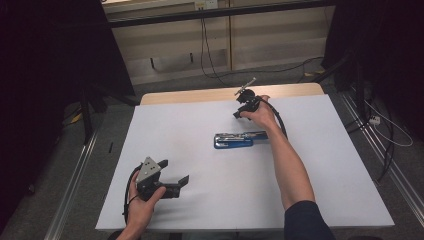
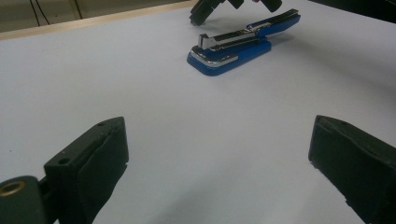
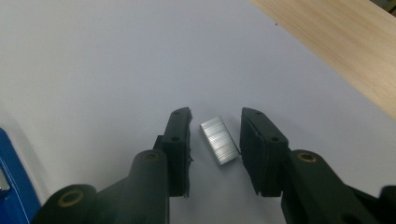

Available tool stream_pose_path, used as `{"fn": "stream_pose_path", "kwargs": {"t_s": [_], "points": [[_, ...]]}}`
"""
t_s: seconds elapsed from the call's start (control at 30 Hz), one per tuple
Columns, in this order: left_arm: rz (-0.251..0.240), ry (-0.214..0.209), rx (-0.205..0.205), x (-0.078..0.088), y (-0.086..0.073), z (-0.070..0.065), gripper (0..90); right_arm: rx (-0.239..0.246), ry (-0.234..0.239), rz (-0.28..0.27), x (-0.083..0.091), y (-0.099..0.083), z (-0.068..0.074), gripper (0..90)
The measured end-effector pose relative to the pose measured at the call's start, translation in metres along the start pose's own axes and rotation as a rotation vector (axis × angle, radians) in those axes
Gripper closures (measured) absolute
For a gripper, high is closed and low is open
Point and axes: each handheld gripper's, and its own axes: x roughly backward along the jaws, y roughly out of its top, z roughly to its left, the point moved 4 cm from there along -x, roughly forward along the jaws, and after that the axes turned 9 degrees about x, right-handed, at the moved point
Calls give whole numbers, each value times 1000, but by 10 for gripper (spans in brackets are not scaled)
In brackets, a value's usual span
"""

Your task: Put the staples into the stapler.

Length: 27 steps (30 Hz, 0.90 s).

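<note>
At centre frame in the right gripper view, the right gripper (image 3: 215, 140) brackets a small silver strip of staples (image 3: 218, 140) lying flat on the white table (image 3: 93, 56), jaws narrowed but not yet pinching it. Its long axis runs upper left to lower right between the pads. Closing off-centre could skid or snap the strip. The left gripper (image 1: 172, 172) rests spread wide, lower left in the high view.

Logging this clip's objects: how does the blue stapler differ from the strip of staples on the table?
The stapler is blue with chrome metal; the strip of staples is plain silver all over. The stapler is far bigger than the strip. The stapler lies apart from both grippers with its top arm raised; the strip lies flat between the jaws of the right gripper, with small gaps either side. Both rest on the white table.
</note>
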Motion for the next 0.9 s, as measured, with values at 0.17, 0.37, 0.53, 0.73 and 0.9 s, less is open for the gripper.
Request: {"fn": "stream_pose_path", "kwargs": {"t_s": [0.17,0.37,0.53,0.73,0.9], "points": [[3,-3,-3,-1,0,0,50,4,6,11,-1,-2,0,707],[5,-5,-12,0,0,-1,51,8,14,19,0,-2,0,787],[6,-1,-7,-1,0,0,51,11,18,22,1,-1,2,788],[7,-1,-11,-1,0,0,51,18,19,19,3,-2,1,789],[8,-1,-10,-1,0,0,51,15,11,11,8,-1,-1,789]]}}
